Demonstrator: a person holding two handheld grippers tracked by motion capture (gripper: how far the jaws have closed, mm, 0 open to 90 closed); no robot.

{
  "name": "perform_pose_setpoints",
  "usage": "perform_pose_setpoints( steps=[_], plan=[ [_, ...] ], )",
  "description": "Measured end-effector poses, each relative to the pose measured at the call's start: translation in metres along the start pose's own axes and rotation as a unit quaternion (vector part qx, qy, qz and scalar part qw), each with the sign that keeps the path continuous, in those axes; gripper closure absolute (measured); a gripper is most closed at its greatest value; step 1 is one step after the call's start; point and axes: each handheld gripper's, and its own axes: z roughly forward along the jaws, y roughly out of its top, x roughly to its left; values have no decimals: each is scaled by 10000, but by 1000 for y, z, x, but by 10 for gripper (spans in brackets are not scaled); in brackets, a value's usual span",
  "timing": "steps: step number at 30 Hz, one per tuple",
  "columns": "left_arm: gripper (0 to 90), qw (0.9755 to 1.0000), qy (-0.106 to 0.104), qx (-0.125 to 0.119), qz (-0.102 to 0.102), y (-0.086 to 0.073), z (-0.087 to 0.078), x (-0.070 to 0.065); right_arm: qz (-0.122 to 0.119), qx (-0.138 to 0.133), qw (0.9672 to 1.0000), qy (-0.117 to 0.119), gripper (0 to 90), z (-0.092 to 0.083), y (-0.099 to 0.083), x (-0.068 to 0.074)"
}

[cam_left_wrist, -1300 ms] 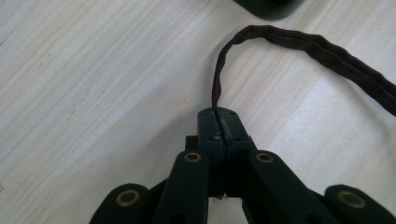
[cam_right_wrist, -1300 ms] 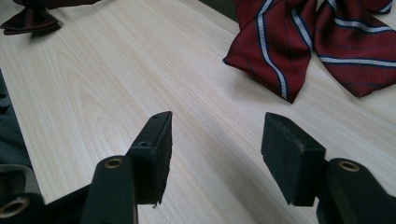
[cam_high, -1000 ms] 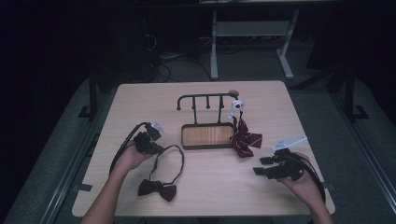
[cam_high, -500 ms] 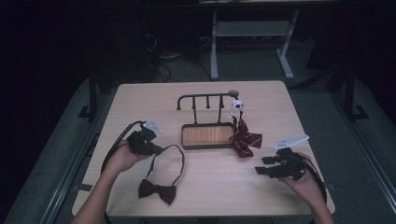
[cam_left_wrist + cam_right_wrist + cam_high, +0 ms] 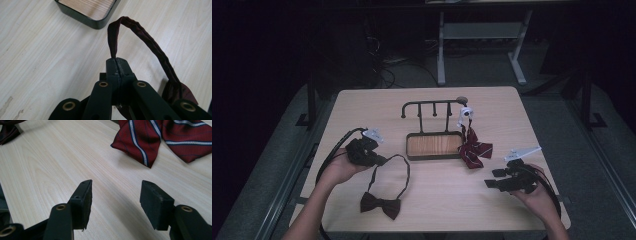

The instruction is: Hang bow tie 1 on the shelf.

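A pale wooden table [image 5: 432, 200] stands in a dark room, and at its left side the left gripper [image 5: 381, 161] is clenched on the thin strap [image 5: 140, 30] of a dark brown bow tie [image 5: 380, 205], so the strap arches up off the wood while the bow itself lies near the front edge. In the middle sits a black rack [image 5: 432, 107] with a wooden tray [image 5: 433, 145], a striped red bow tie [image 5: 474, 150] touching its right end. At the right, the right gripper [image 5: 488, 184] rests with its jaws spread apart and nothing between them, near the striped tie.
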Motion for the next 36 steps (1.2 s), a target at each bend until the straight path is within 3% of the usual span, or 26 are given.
perform_pose_setpoints(
  steps=[36],
  plan=[
    [898, 9991, 52, -198, 378, 23, -40, -11, 119, -83, 9999, -3, 439, -4, -3, -6]
  ],
)
